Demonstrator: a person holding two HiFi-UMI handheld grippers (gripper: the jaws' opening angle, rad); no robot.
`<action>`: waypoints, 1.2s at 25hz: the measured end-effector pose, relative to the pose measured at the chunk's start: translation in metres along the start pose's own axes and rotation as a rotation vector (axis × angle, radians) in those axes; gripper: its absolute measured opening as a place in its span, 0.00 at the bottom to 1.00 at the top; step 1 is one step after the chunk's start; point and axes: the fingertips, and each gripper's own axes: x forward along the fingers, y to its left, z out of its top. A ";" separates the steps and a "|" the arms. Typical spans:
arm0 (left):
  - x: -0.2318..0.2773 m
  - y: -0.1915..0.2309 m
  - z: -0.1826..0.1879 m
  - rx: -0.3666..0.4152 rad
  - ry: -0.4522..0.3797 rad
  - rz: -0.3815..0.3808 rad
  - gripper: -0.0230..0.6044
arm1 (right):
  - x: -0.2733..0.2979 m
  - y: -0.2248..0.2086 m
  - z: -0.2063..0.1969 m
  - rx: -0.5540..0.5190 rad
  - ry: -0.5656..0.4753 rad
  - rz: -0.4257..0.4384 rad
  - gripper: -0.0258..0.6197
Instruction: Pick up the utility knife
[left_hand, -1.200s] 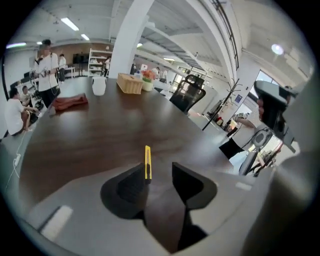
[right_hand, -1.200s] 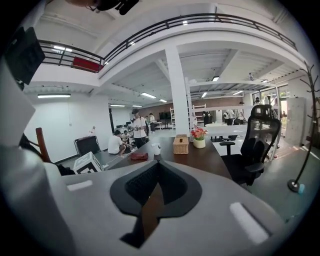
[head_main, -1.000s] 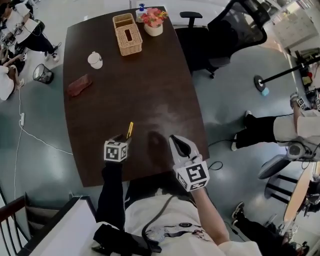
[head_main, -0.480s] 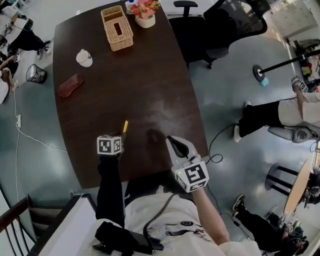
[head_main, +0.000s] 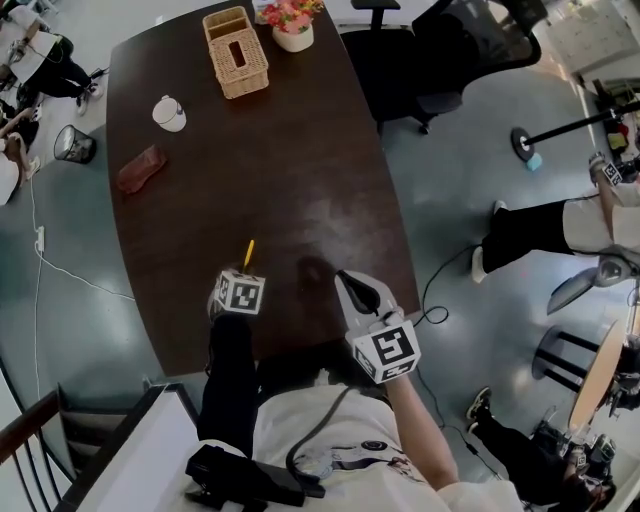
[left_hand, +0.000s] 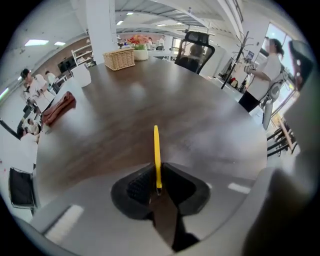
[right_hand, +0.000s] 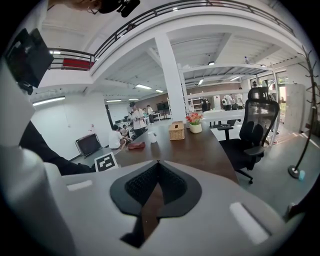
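The left gripper (head_main: 243, 275) points steeply down at the dark surface (head_main: 300, 150), close to its near edge and toward the near left corner. Its jaws are closing, and the near end of the yellow utility knife (left_hand: 156, 145) is pinched between the pads. The rest of the thin handle sticks out toward the far edge. I can't tell whether the knife rests on the wood or is lifted off it.

The right gripper (right_hand: 158, 163) hangs just beside it, over the same near edge. Its jaws are pressed together on nothing.

Well away at the far edge stand a wicker basket (head_main: 235, 52) and a flower pot (head_main: 290, 25). A white cup (head_main: 168, 113) and a reddish pouch (head_main: 142, 170) sit along the left edge.
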 end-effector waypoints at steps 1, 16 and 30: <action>0.000 -0.001 0.000 0.004 -0.005 0.000 0.11 | 0.000 -0.001 0.000 0.000 0.001 -0.002 0.04; -0.263 0.020 0.120 -0.242 -0.949 -0.088 0.11 | 0.003 0.001 0.085 -0.043 -0.244 -0.049 0.04; -0.365 0.025 0.029 -0.138 -1.116 0.238 0.11 | -0.018 0.112 0.083 -0.159 -0.310 0.038 0.04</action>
